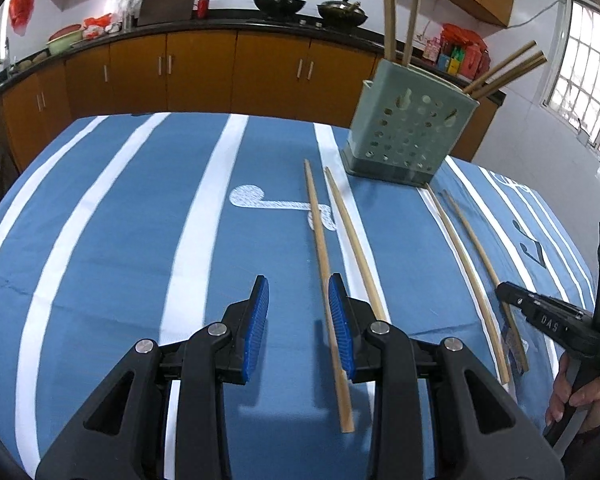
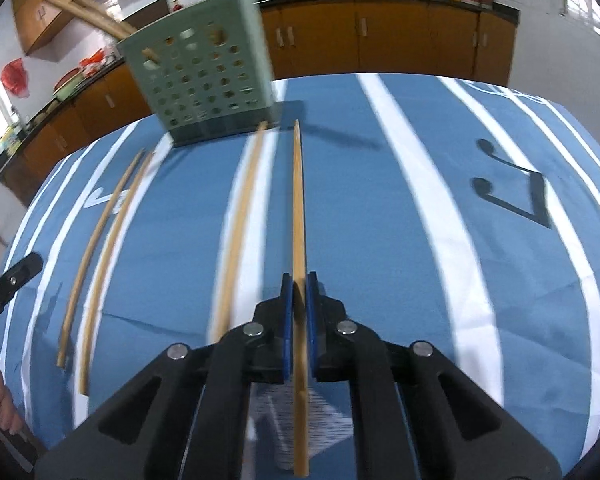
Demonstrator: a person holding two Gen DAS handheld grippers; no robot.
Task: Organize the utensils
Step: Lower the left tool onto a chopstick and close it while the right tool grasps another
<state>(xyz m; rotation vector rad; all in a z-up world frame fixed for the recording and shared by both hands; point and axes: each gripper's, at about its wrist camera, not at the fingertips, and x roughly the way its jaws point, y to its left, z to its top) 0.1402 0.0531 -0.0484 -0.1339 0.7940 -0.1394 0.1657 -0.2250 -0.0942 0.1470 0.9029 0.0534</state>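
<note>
Four bamboo chopsticks lie on the blue striped tablecloth (image 1: 120,260) in front of a pale green perforated holder (image 1: 412,128), which has more chopsticks standing in it. My left gripper (image 1: 298,282) is open low over the cloth. One chopstick (image 1: 320,232) runs between its jaws, close along the right pad (image 1: 338,312), and its neighbour (image 1: 352,232) passes outside that finger. My right gripper (image 2: 299,276) is shut on the rightmost chopstick (image 2: 298,200), which sticks out ahead towards the holder (image 2: 204,80). Whether that stick is off the cloth I cannot tell. Another chopstick (image 2: 240,232) lies just to its left.
The table's far edge is just behind the holder. Beyond it runs a dark counter (image 1: 220,24) over brown cabinets, with woks and bottles on it. A window (image 1: 588,72) is on the right. A hand (image 1: 580,400) holds the right gripper's handle.
</note>
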